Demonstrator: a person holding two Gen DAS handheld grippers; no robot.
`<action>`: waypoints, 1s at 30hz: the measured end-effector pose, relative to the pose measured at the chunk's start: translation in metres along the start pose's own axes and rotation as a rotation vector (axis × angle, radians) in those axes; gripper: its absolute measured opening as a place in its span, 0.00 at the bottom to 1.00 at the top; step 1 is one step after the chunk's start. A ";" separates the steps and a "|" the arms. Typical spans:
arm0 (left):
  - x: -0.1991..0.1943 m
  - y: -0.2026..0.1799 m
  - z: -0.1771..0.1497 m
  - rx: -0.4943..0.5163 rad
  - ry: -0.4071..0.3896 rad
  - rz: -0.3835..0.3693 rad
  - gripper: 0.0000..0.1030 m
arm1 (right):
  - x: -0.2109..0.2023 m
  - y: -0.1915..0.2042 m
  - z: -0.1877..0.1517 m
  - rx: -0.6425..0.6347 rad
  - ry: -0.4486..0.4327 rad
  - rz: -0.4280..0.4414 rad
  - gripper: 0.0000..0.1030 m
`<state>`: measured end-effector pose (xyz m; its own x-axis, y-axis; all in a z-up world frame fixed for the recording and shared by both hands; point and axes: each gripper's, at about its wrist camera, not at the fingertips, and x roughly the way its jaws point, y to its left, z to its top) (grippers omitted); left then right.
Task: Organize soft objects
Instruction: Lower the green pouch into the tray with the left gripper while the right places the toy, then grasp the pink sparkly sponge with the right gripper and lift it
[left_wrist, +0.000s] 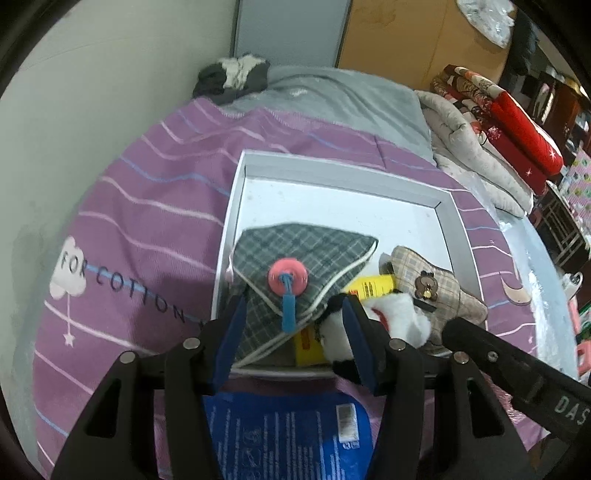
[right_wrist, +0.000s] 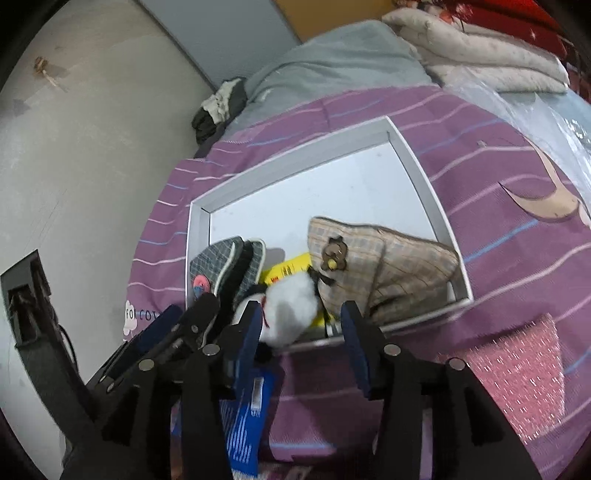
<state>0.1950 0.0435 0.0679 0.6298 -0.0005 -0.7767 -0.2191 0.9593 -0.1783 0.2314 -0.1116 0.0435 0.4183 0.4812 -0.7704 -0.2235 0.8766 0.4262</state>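
Left wrist view: left gripper (left_wrist: 291, 332) jaws spread, empty, over grey plaid pouch (left_wrist: 295, 254); right gripper (right_wrist: 301, 332) jaws likewise spread, white plush toy (right_wrist: 290, 314) between them untouched; both items in white tray (left_wrist: 343, 177) on bed (left_wrist: 147, 192).

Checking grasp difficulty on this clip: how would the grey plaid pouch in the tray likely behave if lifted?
The grey plaid pouch looks like soft quilted fabric, so it would probably sag when lifted by one edge. Its cord trim and pink button suggest a loose flap that may fall open. Probably light.
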 end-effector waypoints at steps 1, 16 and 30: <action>0.001 0.001 0.000 -0.011 0.024 -0.007 0.54 | -0.003 -0.002 0.000 0.006 0.010 0.003 0.43; -0.013 -0.047 -0.008 0.108 0.130 -0.039 0.54 | -0.039 -0.024 0.000 0.019 0.027 -0.043 0.56; -0.002 -0.069 -0.013 0.135 0.229 -0.072 0.54 | -0.057 -0.072 0.002 0.145 0.034 -0.083 0.63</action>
<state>0.1986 -0.0262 0.0739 0.4519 -0.1189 -0.8841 -0.0695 0.9834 -0.1677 0.2252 -0.2018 0.0572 0.3991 0.4094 -0.8204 -0.0586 0.9043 0.4228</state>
